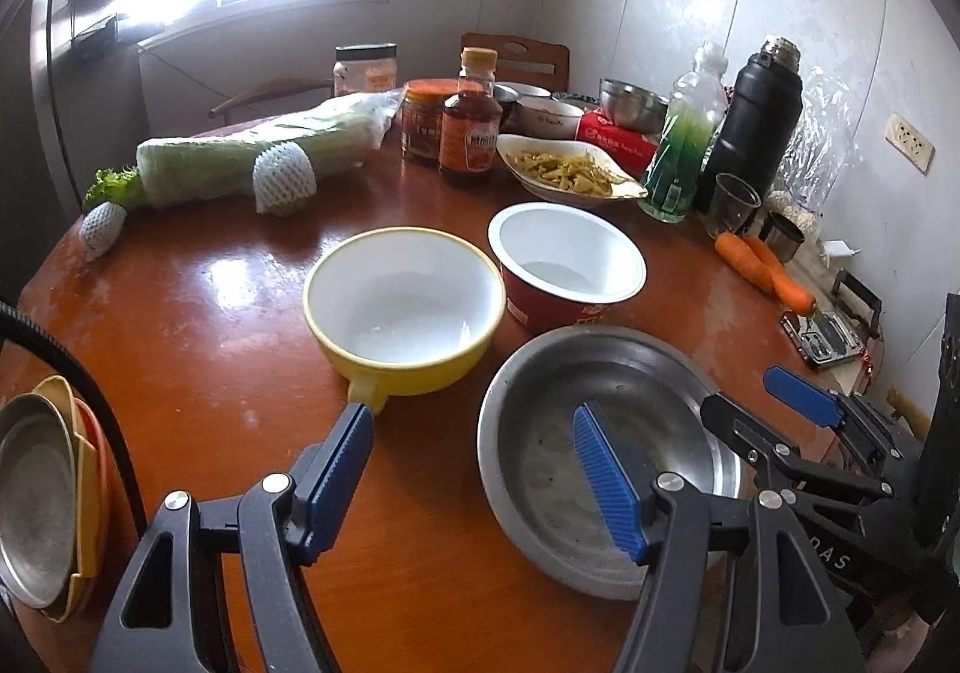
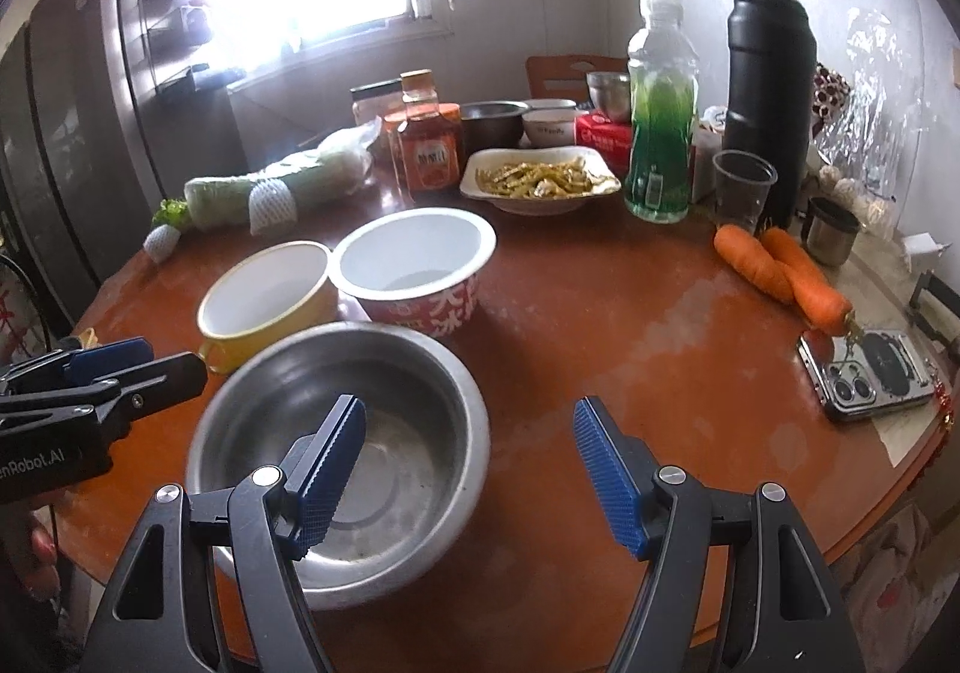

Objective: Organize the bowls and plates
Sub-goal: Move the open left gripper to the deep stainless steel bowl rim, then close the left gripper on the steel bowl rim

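Over the near edge of the round brown table [image 1: 198, 325] both grippers hang with their jaws apart and nothing between the pads. The left gripper [image 1: 480, 469] has one blue pad just short of the handle of the yellow bowl [image 1: 402, 307] and the other over the steel bowl [image 1: 606, 457]. The right gripper [image 2: 468, 469] has its left pad over that same steel bowl [image 2: 342, 457] and its right pad over bare table; neither gripper touches a dish as far as the views show.

The steel bowl stands empty, nearest the front edge. Just behind it the yellow bowl [image 2: 264, 301] and a red paper bowl [image 1: 564, 265] with a white inside stand side by side, close to each other, both empty. At the far left edge of the left view lies a stack of plates [image 1: 48, 493], a steel one on top of yellow and orange ones.

Farther back a white dish of food [image 2: 540, 181] sits among a sauce bottle [image 2: 429, 145], a green bottle [image 2: 660, 133], a black flask [image 2: 771, 91] and a clear cup [image 2: 741, 193]. Wrapped greens [image 1: 240, 157] lie to the left, two carrots [image 2: 780, 265] to the right, with a phone [image 2: 870, 382] just past them near the table's edge.
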### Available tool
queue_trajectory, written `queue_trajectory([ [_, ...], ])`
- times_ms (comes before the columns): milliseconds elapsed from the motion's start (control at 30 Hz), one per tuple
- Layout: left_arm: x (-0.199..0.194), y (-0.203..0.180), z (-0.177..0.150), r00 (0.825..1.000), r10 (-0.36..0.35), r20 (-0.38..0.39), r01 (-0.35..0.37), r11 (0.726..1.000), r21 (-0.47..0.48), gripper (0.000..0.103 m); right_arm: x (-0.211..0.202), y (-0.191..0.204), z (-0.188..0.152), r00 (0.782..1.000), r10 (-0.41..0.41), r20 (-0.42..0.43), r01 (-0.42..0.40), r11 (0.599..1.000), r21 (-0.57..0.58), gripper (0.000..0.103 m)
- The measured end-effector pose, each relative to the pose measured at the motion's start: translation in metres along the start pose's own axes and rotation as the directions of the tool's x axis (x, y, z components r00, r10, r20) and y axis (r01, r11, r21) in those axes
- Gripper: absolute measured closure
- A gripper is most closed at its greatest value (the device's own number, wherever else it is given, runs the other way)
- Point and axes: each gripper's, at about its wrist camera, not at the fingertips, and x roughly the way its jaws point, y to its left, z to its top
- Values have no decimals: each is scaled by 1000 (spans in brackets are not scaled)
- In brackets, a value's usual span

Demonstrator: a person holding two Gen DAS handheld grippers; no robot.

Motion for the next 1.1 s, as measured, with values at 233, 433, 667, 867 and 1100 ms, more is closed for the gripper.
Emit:
queue_trajectory([
  [233,17,-5,-6,999,2,-34,-1,1000,11,34,9,-3,-4,1000,7,-18,-7,1000,2,29],
  [433,27,-7,-9,998,-3,-67,4,1000,6,34,14,0,-8,999,23,-24,-23,1000,-13,29],
  [667,36,-9,-11,996,4,-90,-3,1000,9,34,18,1,-10,999,37,-27,-38,999,-23,29],
  [867,39,-12,-14,996,16,-89,-14,1000,23,37,22,2,-12,998,46,-33,-47,998,-29,30],
  [1100,43,-12,-16,995,1,-100,2,1000,29,47,24,5,-14,998,58,-34,-59,998,-36,43],
])
